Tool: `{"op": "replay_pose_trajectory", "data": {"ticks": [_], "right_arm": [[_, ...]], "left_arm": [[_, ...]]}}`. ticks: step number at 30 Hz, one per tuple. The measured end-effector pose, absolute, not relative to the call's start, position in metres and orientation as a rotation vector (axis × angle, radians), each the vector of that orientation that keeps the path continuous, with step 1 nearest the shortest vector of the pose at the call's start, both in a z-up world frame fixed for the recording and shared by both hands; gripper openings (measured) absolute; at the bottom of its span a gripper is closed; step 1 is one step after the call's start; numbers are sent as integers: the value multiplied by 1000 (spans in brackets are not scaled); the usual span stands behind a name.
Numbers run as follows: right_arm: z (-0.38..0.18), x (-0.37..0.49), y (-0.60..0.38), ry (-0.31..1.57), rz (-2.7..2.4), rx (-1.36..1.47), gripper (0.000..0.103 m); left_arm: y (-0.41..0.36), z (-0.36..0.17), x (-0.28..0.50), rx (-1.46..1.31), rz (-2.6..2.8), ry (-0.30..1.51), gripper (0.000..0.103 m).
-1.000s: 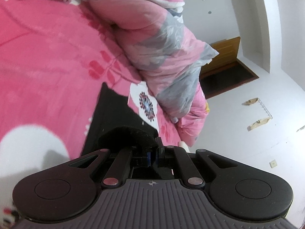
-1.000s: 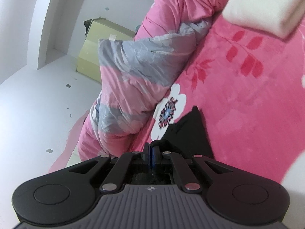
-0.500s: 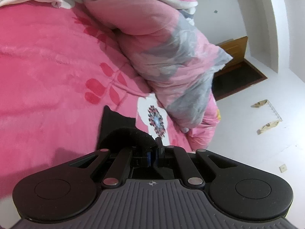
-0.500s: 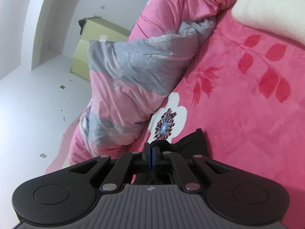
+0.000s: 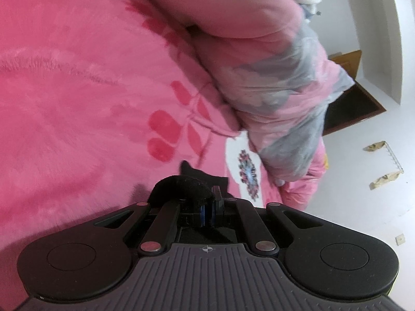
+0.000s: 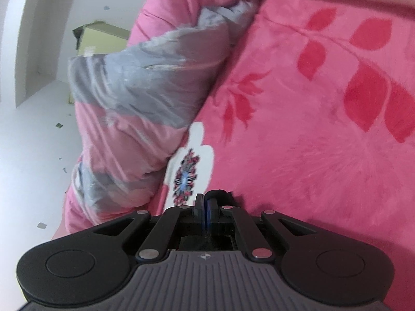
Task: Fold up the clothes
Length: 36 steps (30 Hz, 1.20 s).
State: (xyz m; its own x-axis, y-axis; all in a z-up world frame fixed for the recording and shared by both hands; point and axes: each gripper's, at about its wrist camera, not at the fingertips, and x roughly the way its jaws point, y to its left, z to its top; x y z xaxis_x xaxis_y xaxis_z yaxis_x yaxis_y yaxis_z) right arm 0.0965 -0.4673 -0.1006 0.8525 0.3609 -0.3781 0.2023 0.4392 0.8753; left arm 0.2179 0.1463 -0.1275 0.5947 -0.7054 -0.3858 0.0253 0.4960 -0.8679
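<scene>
Both hand-held grippers are clamped on a black garment (image 5: 186, 186) held low over the pink floral bed blanket (image 5: 77, 90): the left hand-held gripper (image 5: 208, 207) pinches a bunched fold of it, and the right hand-held gripper (image 6: 205, 204) pinches another bit (image 6: 219, 194), little of which shows. The rolled pink-and-grey quilt (image 5: 272, 77) lies just beyond. To carry the fold well, I judge both grips should stay level and taut, keeping the edge straight and clear of the quilt.
</scene>
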Motion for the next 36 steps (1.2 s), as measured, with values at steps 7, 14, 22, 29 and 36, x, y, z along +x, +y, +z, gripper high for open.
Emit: {"op": "replay_pose_trajectory", "data": {"ticks": [7, 14, 22, 29, 36], "right_arm": [[-129, 114, -476, 611, 90, 1207, 1], [-140, 118, -487, 609, 124, 1369, 5], [-112, 77, -502, 512, 30, 1409, 41], [-48, 58, -460, 529, 143, 1201, 39], [-24, 103, -322, 774, 344, 744, 22]], "left_arm": [[151, -144, 226, -1003, -523, 845, 3], [162, -148, 230, -1157, -541, 842, 8], [176, -127, 214, -1198, -504, 771, 49], [179, -81, 184, -1015, -478, 672, 49], [137, -57, 157, -616, -531, 728, 49]]}}
